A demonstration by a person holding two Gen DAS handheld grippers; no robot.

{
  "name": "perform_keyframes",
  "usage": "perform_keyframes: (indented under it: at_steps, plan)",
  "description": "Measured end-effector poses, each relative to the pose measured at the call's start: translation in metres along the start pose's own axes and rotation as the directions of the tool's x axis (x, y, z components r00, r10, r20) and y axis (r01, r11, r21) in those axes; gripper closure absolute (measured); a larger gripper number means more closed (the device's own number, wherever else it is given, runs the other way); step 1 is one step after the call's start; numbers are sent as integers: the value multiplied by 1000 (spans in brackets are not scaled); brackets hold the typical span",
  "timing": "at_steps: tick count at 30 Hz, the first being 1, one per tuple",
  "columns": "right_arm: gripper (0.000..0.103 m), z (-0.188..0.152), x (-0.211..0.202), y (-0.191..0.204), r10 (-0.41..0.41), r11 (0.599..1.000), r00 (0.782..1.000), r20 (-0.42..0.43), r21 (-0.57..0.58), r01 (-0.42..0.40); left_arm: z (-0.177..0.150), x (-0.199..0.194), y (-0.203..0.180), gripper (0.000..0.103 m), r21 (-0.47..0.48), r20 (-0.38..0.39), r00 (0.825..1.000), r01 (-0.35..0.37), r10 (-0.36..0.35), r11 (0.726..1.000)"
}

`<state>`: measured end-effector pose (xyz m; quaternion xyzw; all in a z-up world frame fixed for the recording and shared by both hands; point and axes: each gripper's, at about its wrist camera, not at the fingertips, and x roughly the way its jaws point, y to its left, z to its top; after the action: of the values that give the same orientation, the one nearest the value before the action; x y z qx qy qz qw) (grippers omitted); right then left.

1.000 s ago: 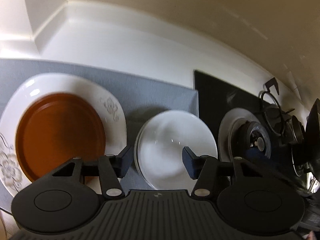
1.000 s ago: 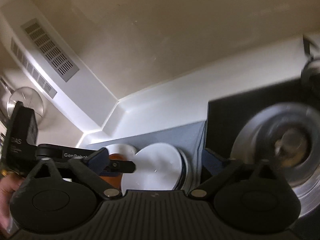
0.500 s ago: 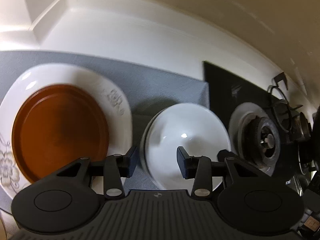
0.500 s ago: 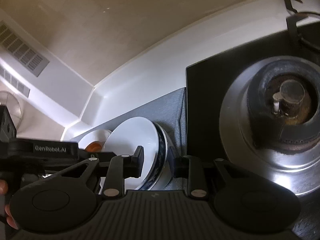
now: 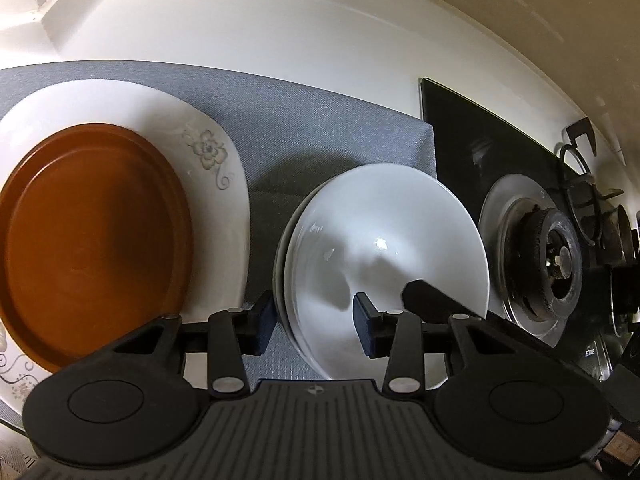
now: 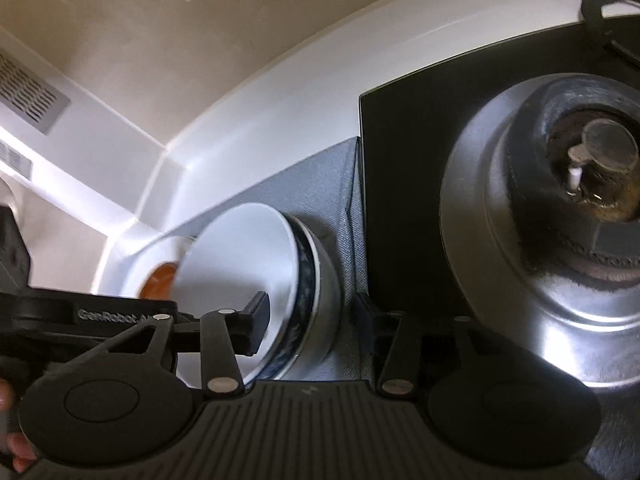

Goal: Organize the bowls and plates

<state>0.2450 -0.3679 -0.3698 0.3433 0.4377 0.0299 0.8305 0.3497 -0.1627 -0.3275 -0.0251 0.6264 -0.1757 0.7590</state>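
Note:
A stack of white bowls (image 5: 380, 248) stands on the grey mat (image 5: 320, 132); the right wrist view shows it (image 6: 256, 256) with blue pattern on the lower bowls. My left gripper (image 5: 314, 326) straddles the stack's near-left rim, one finger outside, one inside; whether the pads touch the rim I cannot tell. My right gripper (image 6: 306, 324) straddles the opposite rim the same way. A brown plate (image 5: 92, 240) lies on a large white flowered plate (image 5: 216, 160) to the left.
A black gas hob (image 6: 400, 152) with a steel burner (image 6: 560, 220) lies right of the mat, close to the bowls. A white backsplash and wall corner run behind. A vent grille (image 6: 28, 92) is on the far left wall.
Both grippers have moved down onto the bowl stack and narrowed around its rim from opposite sides. The top bowl now looks tilted.

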Motion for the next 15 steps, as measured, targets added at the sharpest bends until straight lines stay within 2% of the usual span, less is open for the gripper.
perform_keyframes:
  at_steps: [2,3,5,11,15]
  plan:
    - [64,0,1,4,-19,1000,1000,0,-19,19,0,1,0,61,-9,3,1000,1,-1,1000]
    - [64,0,1,6,-33,999,999,8,-37,33,0,0,1,63,-20,7,1000,-5,5,1000]
    - [66,-1,-1,9,-41,997,999,10,-67,41,-3,-1,2,76,-24,13,999,-32,32,999]
    - [72,-4,-14,12,-35,994,998,45,-105,39,-12,-5,0,75,-19,-10,998,-61,61,998]
    - [72,-10,-25,20,-56,985,997,59,-162,65,-19,-8,2,75,-51,-21,999,-45,44,998]
